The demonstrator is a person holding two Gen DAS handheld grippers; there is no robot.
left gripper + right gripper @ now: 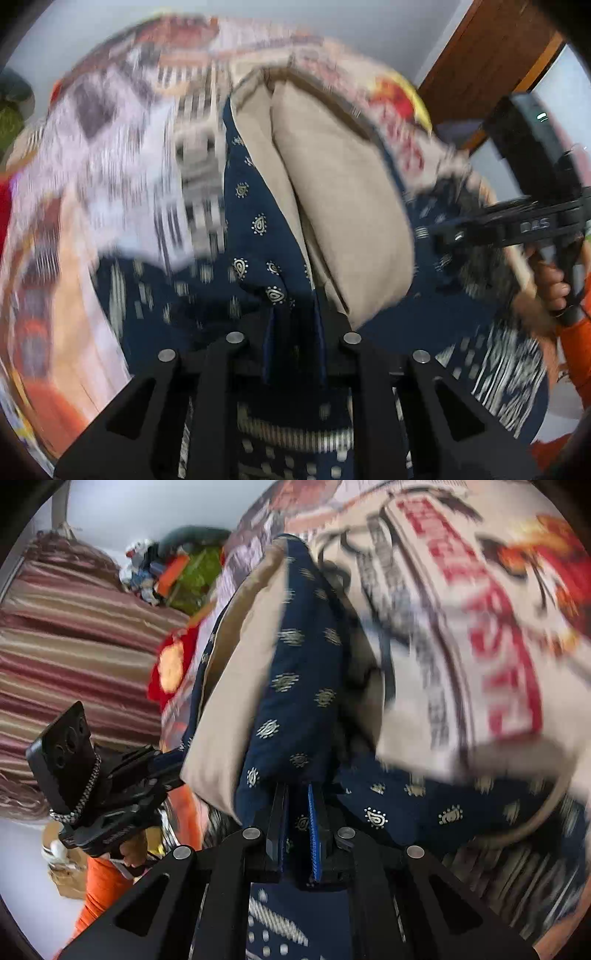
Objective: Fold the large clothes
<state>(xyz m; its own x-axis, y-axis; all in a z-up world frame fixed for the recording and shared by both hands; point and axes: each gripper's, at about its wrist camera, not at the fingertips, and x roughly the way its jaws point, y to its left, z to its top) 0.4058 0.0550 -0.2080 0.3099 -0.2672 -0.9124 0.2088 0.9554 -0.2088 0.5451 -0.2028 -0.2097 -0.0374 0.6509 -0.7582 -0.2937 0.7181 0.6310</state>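
A: Where did the navy printed garment [255, 221] sit relative to your claws?

B: Your left claw [293, 343] was clamped on a bunched fold of it; the navy cloth ran straight down between the fingers, with the beige lining [343, 206] rising just beyond. Your right claw [297, 834] was likewise pinched together on a fold of the same garment [299, 686], the cloth caught between the dark pad and the blue-edged pad [314, 842]. The rest of the garment hung and spread below both claws, over the patterned bedspread [110, 147].

A: What did one view give you that the other did not?

B: The left wrist view showed your right claw's body [517, 225] at the right edge, your hand [554, 288] on its grip with an orange sleeve [576, 354] below, and a brown wooden panel [491, 55] behind. The right wrist view showed your left claw's body [110, 786] at lower left, a striped maroon cloth [74, 638], a red item [170, 664] and a heap of mixed clothes [173, 568] by the wall. Both views were motion-blurred.

A: Any containers?

B: One brownish, box-like shape [66, 875] at the lower left of the right wrist view; you could not tell its contents.
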